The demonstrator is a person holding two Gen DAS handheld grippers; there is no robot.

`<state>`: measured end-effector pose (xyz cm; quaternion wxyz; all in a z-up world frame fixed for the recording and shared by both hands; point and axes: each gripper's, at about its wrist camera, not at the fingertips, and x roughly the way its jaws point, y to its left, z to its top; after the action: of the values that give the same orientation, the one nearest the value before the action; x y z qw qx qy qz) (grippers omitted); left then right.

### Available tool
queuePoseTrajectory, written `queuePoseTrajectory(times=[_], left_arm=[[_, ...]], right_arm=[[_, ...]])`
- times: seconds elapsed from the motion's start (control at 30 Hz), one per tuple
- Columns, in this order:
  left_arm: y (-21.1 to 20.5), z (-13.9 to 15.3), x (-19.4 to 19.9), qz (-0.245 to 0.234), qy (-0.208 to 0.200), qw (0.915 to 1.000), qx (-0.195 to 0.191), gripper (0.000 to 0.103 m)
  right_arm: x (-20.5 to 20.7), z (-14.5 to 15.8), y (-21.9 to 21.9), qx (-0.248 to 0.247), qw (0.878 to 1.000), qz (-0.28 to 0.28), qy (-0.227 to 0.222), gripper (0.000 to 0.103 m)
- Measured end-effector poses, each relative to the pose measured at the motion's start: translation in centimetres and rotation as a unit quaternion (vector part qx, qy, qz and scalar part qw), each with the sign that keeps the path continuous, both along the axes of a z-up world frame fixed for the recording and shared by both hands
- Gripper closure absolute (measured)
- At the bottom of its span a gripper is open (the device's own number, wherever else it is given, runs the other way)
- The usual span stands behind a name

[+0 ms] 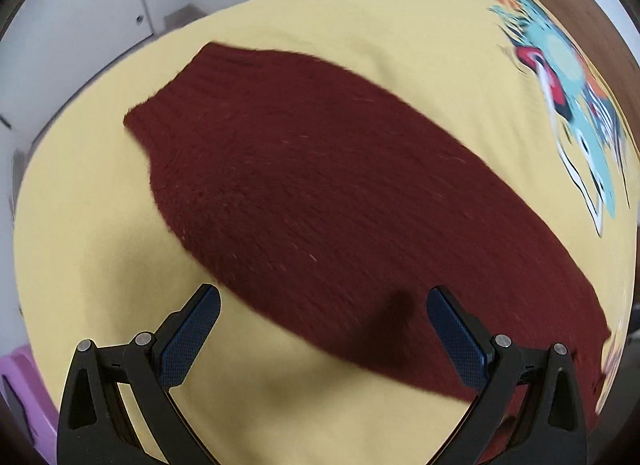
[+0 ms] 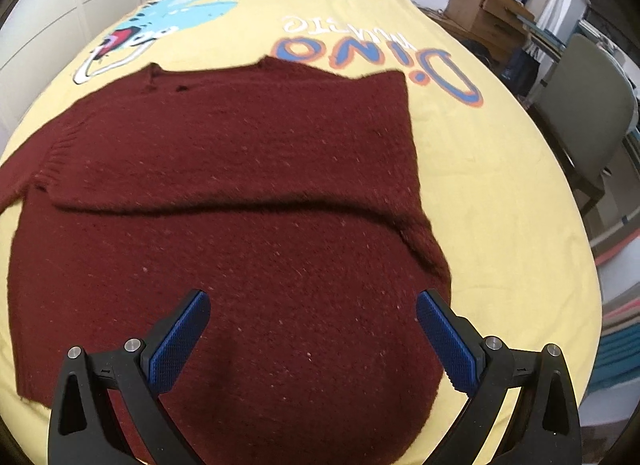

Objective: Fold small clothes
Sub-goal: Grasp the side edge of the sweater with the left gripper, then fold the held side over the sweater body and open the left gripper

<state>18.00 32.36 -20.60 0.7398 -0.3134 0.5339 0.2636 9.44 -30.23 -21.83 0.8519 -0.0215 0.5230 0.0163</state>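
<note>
The dark red knitted sweater [image 2: 224,201] lies flat on the yellow printed bedspread [image 2: 500,185]. Its outstretched sleeve [image 1: 320,193] runs from 10 to 4 o'clock ahead of the left gripper [image 1: 323,329], likely the nearer one. Both it and the right gripper [image 2: 313,329] hold their fingers spread wide and empty.

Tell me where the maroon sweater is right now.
The maroon sweater lies flat on the yellow dinosaur-print blanket in both wrist views, below the printed lettering, one sleeve folded across its body.

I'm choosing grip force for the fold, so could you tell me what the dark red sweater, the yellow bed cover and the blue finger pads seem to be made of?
Sweater: a fuzzy knit, probably wool or acrylic; ribbed cuff, knit rows and pale flecks show.
Bed cover: smooth matte woven fabric, likely cotton, with a flat printed dinosaur.
Finger pads: blue, with a fine grid texture, apparently rubber or textured plastic.
</note>
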Motion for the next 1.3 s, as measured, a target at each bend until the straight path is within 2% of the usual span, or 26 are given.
queuePoseTrajectory(times=[0.17, 0.2, 0.23, 0.27, 0.33, 0.37, 0.4, 0.5, 0.57, 0.7, 0.9, 1.1, 1.2, 1.3], left_arm=[[2.0, -1.8, 0.0, 0.029, -0.011, 0.999, -0.032, 0.006], [2.0, -1.8, 0.1, 0.026, -0.011, 0.9991, -0.031, 0.017], [2.1, -1.8, 0.3, 0.015, -0.004, 0.9996, -0.023, 0.035], [2.1, -1.7, 0.5, 0.006, 0.001, 0.9998, -0.017, 0.041], [2.1, -1.2, 0.8, -0.016, -0.004, 0.9997, -0.017, 0.076], [2.0, -0.9, 1.1, -0.026, -0.008, 0.9994, -0.02, 0.086], [1.8, -0.6, 1.3, -0.041, -0.015, 0.9986, -0.029, 0.092], [0.4, 0.8, 1.9, -0.09, 0.003, 0.9958, 0.013, 0.092], [-0.3, 2.0, 2.1, -0.108, 0.001, 0.9937, 0.028, 0.092], [-2.2, 4.8, 2.2, -0.139, -0.018, 0.9896, 0.034, 0.092], [-8.6, 9.7, 2.2, -0.221, -0.057, 0.973, 0.034, 0.092], [-16.7, 13.7, 4.2, -0.298, -0.096, 0.9493, 0.029, 0.093], [-21.7, 14.8, 5.0, -0.34, -0.112, 0.9333, 0.033, 0.093], [-26.3, 15.0, 6.2, -0.37, -0.119, 0.921, 0.019, 0.093]], right_arm=[[0.4, -0.5, 0.0, 0.001, 1.0, -0.005, 0.005, 0.0], [0.5, -0.5, 0.0, 0.002, 1.0, -0.006, 0.005, 0.0], [0.6, -0.5, -0.1, 0.002, 1.0, -0.007, 0.006, 0.0], [0.6, -0.6, -0.1, 0.002, 1.0, -0.008, 0.007, 0.001], [0.8, -0.6, -0.2, 0.003, 1.0, -0.009, 0.006, 0.0], [0.8, -0.7, -0.2, 0.003, 1.0, -0.009, 0.005, 0.001], [0.8, -0.7, -0.3, 0.004, 1.0, -0.009, 0.005, 0.0], [0.9, -0.8, -0.4, 0.005, 1.0, -0.011, 0.004, 0.0], [1.0, -0.7, -0.5, 0.009, 1.0, -0.011, 0.004, 0.001], [1.4, -0.3, -0.8, 0.011, 1.0, -0.016, -0.003, 0.0], [1.6, 0.8, -1.0, 0.021, 1.0, -0.016, -0.016, 0.0], [2.2, 2.5, -1.8, 0.032, 0.999, -0.013, -0.028, 0.0], [3.0, 3.3, -2.5, 0.041, 0.999, -0.017, -0.029, 0.001], [3.9, 4.3, -3.2, 0.042, 0.998, -0.021, -0.031, 0.0]])
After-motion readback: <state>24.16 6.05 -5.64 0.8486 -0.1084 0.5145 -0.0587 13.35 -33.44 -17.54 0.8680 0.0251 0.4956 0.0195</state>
